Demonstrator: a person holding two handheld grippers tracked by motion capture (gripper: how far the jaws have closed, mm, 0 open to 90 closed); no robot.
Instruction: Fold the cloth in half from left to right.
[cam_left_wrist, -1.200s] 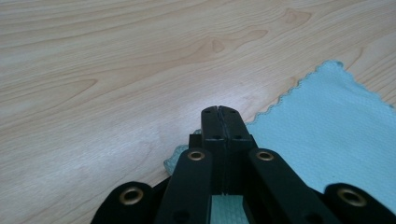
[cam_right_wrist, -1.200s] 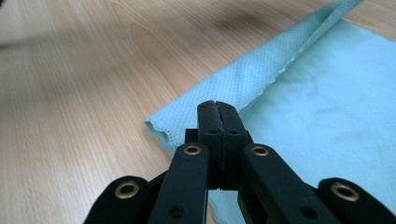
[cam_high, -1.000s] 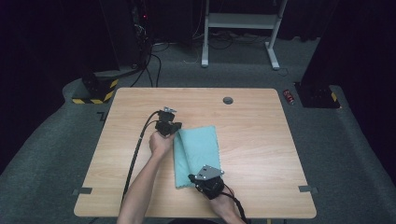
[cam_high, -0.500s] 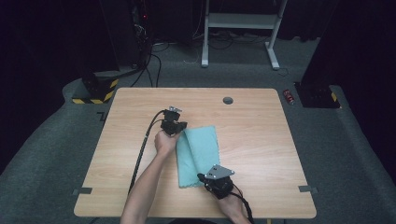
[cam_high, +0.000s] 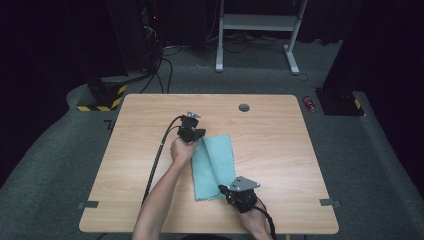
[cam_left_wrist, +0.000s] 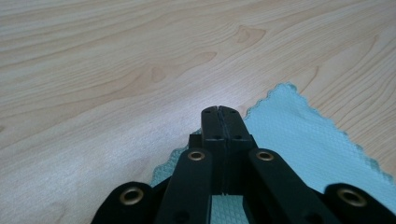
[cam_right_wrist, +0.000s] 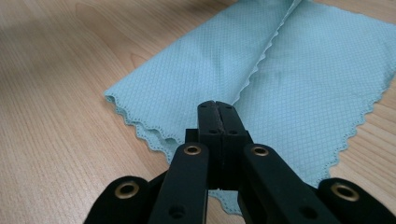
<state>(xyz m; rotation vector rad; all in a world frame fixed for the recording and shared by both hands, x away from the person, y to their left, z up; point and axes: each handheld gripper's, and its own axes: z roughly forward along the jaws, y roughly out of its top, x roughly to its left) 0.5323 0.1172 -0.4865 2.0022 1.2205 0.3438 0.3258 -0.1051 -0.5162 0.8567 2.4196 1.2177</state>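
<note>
1. The wooden table (cam_high: 280, 150) takes up most of the high view, light grain, with a small dark round thing (cam_high: 244, 107) set in it near the far edge.
2. On it lies a light teal cloth (cam_high: 215, 165) with scalloped edges, roughly mid-table and a bit toward the person's side. It's folded lengthwise, and in the right gripper view (cam_right_wrist: 280, 70) a zigzag edge runs down its middle where one layer lies over the other.
3. The person's left forearm comes up from the bottom, hand (cam_high: 182, 150) wrapped around the left gripper (cam_high: 191, 131), which sits at the cloth's far left corner. In the left gripper view (cam_left_wrist: 218, 112) the jaws are pressed flat together with nothing between the tips, cloth lying just under and to the right.
4. The right gripper (cam_high: 227, 191) is at the cloth's near edge, grey plate on top. In its own view (cam_right_wrist: 217, 106) the jaws are also fully closed, tips over the cloth's near hem, not pinching any fabric that can be seen.
5. A black cable (cam_high: 157, 155) trails from the left gripper down along the arm.
</note>
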